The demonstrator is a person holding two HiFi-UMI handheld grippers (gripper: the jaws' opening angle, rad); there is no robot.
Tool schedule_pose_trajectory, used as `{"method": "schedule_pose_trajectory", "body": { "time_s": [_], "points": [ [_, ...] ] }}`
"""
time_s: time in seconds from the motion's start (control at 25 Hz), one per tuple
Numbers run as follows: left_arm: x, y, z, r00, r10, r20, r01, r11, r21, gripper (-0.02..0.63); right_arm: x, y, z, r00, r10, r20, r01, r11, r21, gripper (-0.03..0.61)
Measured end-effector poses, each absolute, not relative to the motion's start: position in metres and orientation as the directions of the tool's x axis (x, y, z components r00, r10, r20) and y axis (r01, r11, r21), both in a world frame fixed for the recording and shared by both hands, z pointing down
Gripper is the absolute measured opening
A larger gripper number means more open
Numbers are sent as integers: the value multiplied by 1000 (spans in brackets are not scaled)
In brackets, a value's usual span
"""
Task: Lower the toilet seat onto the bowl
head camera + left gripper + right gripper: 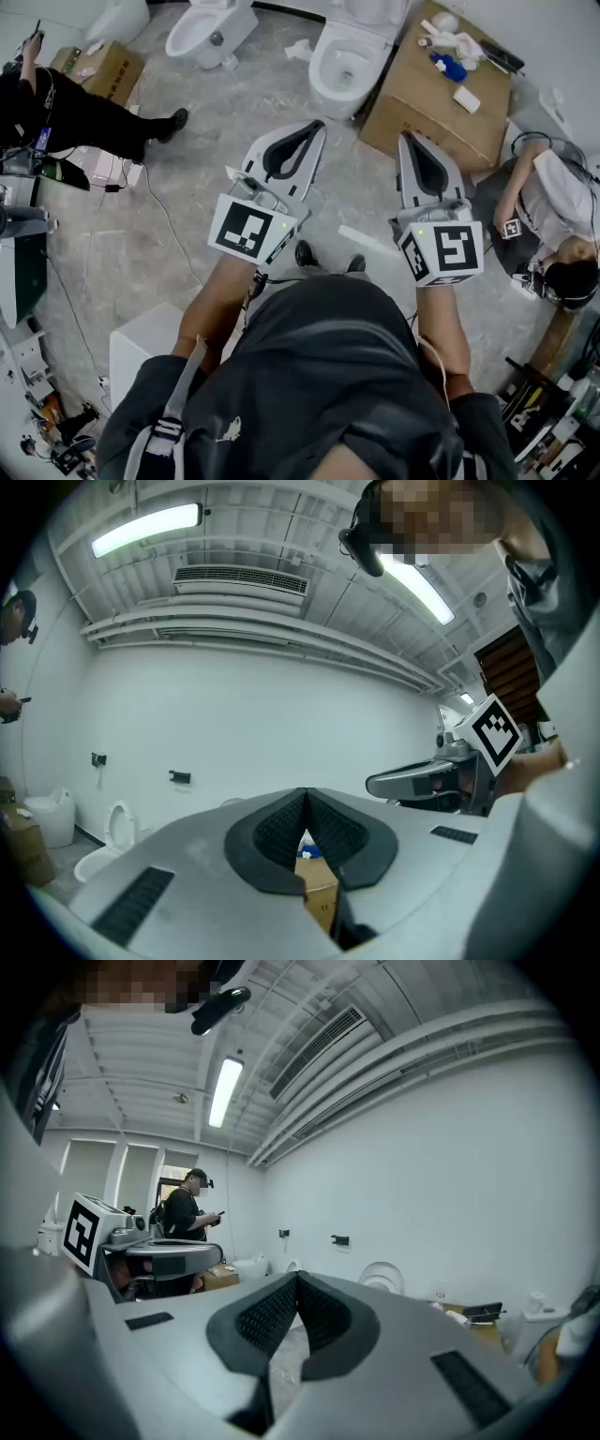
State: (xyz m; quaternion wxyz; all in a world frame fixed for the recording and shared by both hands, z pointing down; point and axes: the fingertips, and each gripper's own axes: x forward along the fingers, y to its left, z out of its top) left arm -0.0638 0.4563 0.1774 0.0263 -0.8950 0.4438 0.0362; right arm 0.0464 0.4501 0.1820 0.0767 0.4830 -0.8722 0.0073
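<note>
**A:** Toilet seat (pixel 382 1279), where is it?
**B:** Upright on the toilet (pixel 345 66) at the far edge of the floor (pixel 234 187), well ahead of the left gripper (pixel 316 125) and right gripper (pixel 407 138).
**A:** Anything nearby?
**B:** A cardboard box (pixel 436 94) just beside it (clutter on top).
**A:** Fingers?
**B:** Both pairs pressed together, empty.

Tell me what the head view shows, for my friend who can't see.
A person holds two shut, empty tools, the left tool and right tool, pointing toward a white toilet beside a cardboard box.
</note>
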Motion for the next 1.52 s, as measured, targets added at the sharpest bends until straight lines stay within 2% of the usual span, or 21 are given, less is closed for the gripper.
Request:
{"method": "schedule_pose_trajectory", "body": {
  "time_s": [0.28, 0.52, 1.52],
  "points": [
    [-85, 450, 181, 623, -777, -87, -780, -626, 2, 3, 28, 443, 179, -519, -849, 102, -851, 524, 30, 8],
    [-87, 438, 188, 639, -765, -80, -766, -642, 15, 3, 26, 431, 182, -497, -859, 121, -862, 505, 41, 8],
    [10, 304, 191, 538, -843, -17, -843, -537, -11, 3, 116, 289, 192, -633, -768, 99, -772, 635, -15, 8]
  ]
}}
